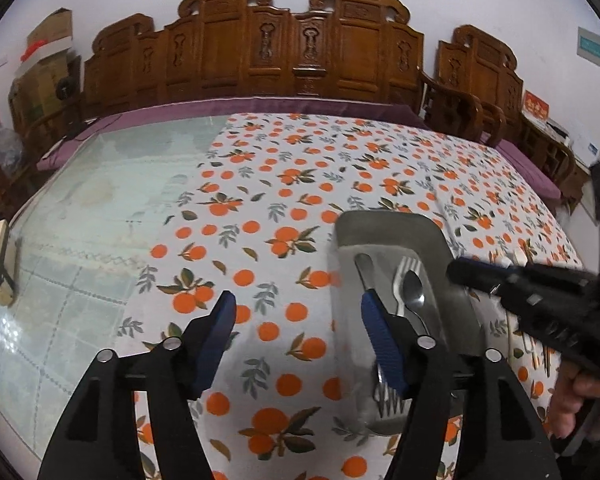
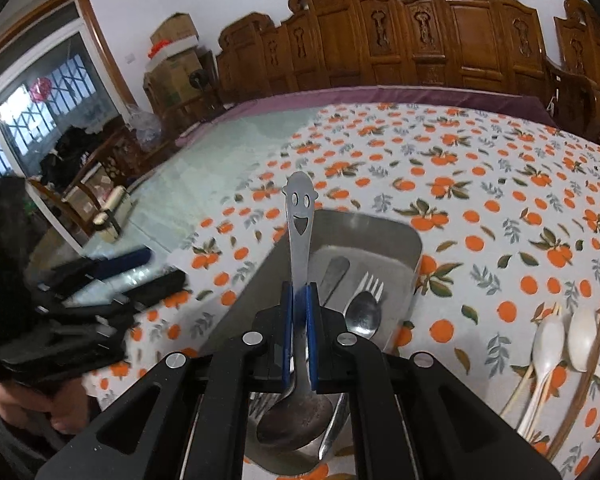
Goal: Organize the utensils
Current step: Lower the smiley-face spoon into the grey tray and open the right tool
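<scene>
Right wrist view: right claw (image 2: 299,300) closed on the handle of a steel spoon (image 2: 298,232), gripped at mid-handle; the smiley-face handle end points away from the camera, the bowl lies toward it, below the fingers. The spoon is held above a steel tray (image 2: 404,240) resting on the orange-print tablecloth (image 2: 480,184) of the desk. Inside the tray lie a fork (image 2: 370,282), a smaller spoon (image 2: 362,314) and a knife (image 2: 334,276). Two white spoons (image 2: 548,344) and chopsticks (image 2: 588,376) lie on the cloth, to the right of the tray.

Left wrist view: left claw (image 1: 298,308) wide open and holding nothing, above the cloth at the tray's left edge. Its right finger overlaps the tray in this view; contact cannot be judged.
</scene>
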A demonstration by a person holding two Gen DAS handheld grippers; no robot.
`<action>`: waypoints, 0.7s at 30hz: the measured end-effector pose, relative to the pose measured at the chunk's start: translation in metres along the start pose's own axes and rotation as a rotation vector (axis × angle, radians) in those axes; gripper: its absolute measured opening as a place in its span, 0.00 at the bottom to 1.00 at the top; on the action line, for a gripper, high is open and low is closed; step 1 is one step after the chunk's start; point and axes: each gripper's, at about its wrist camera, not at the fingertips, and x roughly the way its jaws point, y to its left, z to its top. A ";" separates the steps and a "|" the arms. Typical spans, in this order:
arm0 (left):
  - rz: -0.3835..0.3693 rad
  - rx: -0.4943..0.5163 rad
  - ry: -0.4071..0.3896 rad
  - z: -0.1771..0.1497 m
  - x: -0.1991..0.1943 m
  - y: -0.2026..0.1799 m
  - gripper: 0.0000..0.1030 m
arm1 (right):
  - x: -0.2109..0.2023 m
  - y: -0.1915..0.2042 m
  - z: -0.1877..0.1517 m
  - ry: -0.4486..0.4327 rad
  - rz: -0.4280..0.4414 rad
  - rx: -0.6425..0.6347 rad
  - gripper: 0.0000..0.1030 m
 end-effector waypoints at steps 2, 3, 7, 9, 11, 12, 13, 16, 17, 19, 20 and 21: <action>0.011 -0.014 -0.007 0.001 -0.001 0.006 0.69 | 0.008 0.001 -0.004 0.019 -0.010 -0.001 0.08; 0.012 -0.018 -0.009 0.001 -0.001 0.007 0.69 | 0.013 0.002 -0.008 0.031 -0.018 -0.004 0.08; 0.011 -0.035 -0.014 0.002 -0.003 0.013 0.70 | 0.024 0.004 -0.016 0.059 -0.037 -0.016 0.08; 0.013 -0.035 -0.015 0.002 -0.004 0.012 0.70 | 0.028 0.005 -0.017 0.066 -0.047 -0.025 0.07; 0.012 -0.035 -0.018 0.002 -0.005 0.012 0.70 | 0.031 0.006 -0.018 0.071 -0.056 -0.035 0.07; 0.012 -0.035 -0.018 0.002 -0.005 0.012 0.70 | 0.033 0.006 -0.018 0.074 -0.060 -0.034 0.07; 0.011 -0.035 -0.017 0.002 -0.005 0.012 0.70 | 0.034 0.005 -0.018 0.077 -0.062 -0.032 0.07; 0.009 -0.029 -0.018 0.001 -0.006 0.011 0.70 | 0.038 0.003 -0.019 0.086 -0.062 -0.025 0.08; 0.010 -0.026 -0.018 0.001 -0.006 0.011 0.70 | 0.040 0.003 -0.019 0.091 -0.063 -0.023 0.08; 0.011 -0.023 -0.016 0.001 -0.005 0.010 0.70 | 0.043 0.003 -0.018 0.099 -0.068 -0.022 0.08; 0.010 -0.022 -0.016 0.001 -0.006 0.009 0.70 | 0.044 0.003 -0.019 0.106 -0.072 -0.023 0.09; 0.010 -0.022 -0.016 0.001 -0.005 0.008 0.70 | 0.045 0.003 -0.019 0.109 -0.076 -0.027 0.11</action>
